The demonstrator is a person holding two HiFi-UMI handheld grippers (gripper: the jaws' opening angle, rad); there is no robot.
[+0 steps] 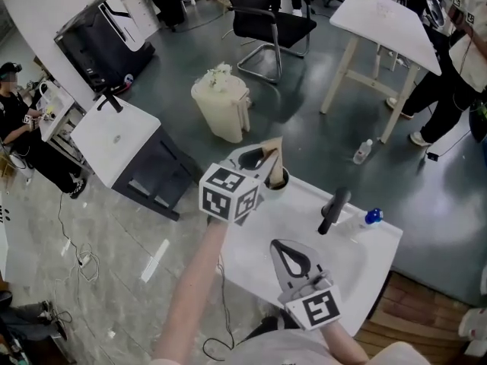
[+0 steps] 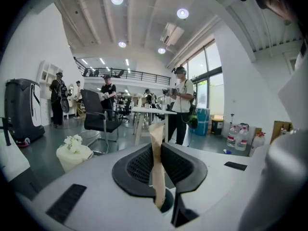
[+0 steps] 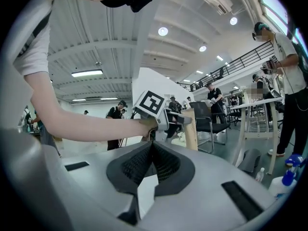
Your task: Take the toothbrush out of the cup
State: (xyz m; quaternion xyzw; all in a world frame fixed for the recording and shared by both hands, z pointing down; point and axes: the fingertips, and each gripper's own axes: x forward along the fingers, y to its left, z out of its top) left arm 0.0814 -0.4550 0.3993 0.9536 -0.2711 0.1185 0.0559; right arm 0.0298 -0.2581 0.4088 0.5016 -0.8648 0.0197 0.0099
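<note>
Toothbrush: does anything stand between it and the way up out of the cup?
Nothing visible does. The left claw is shut on the tan paper-wrapped toothbrush, whose lower end is at the mouth of the dark round cup. Above it is only open air; the right claw is apart.

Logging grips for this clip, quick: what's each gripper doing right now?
Left gripper: closed on the toothbrush.
Right gripper: closed, holding nothing.

We see a matt, paper-like toothbrush [image 2: 157,177], ribbed black pads [image 2: 139,166] on our left hand-held gripper [image 2: 157,148], a smooth white bench [image 1: 365,255].
</note>
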